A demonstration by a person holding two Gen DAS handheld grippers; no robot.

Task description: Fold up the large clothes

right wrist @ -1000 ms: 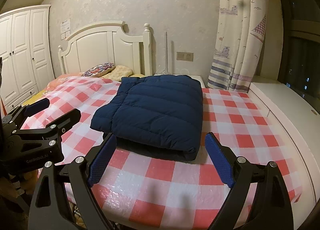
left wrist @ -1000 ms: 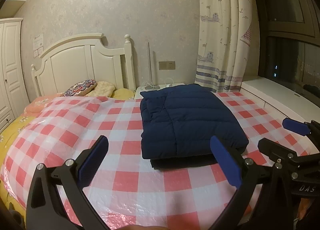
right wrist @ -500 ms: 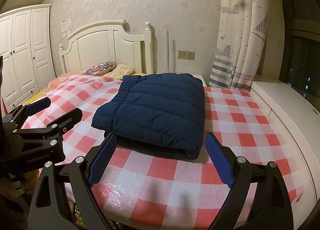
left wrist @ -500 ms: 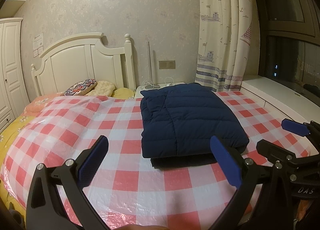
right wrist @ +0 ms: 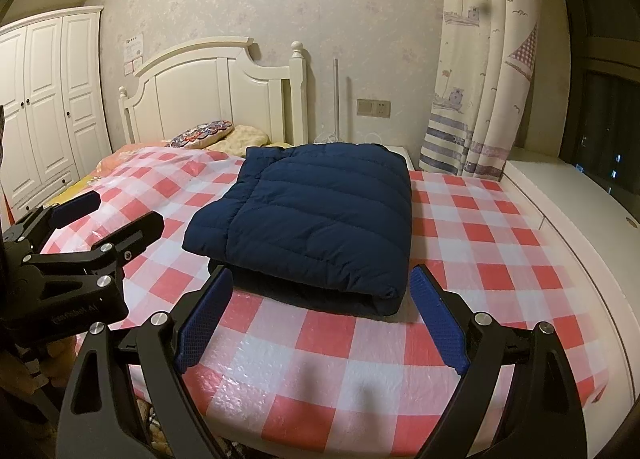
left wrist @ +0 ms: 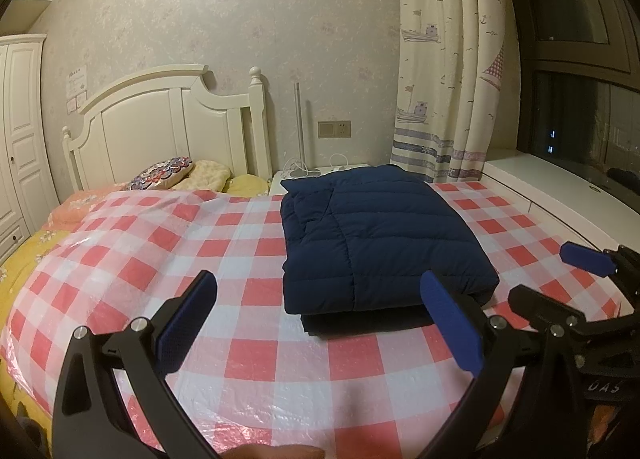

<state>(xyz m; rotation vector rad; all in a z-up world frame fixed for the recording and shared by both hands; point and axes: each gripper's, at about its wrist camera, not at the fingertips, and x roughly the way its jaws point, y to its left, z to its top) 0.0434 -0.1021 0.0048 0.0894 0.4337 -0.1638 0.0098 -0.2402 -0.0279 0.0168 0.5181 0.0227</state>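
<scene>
We are holding the left hand-held gripper [left wrist: 316,313] out over the near edge of the bed [left wrist: 120,259], its blue pads [left wrist: 186,323] standing wide apart with nothing between them but the checked cover below. We are holding the right hand-held gripper [right wrist: 322,307] the same way — its jaws are spread wide and are gripping nothing, the pads [right wrist: 438,321] hanging in the air just short of the garment.

The navy quilted jacket [right wrist: 316,215] is lying folded into a thick rectangular bundle on the red-and-white checked plastic sheet [right wrist: 480,243] that is covering the bed. It is sitting toward the window side of the mattress, its near folded edge facing us and its far end reaching toward the white nightstand [left wrist: 304,175]. A darker layer is showing underneath its near edge. Neither gripper is touching it.

In the left wrist view the right gripper is showing at the right edge; in the right wrist view the left one is showing at the left edge, so the two are sitting side by side — near each other but apart.

Beyond the jacket, patterned pillows [left wrist: 164,177] are resting against the cream headboard [left wrist: 172,127]. A sailboat-print curtain [left wrist: 444,59] is hanging beside the dark window [left wrist: 580,131], and a white wardrobe [right wrist: 44,99] is standing at the far left.
</scene>
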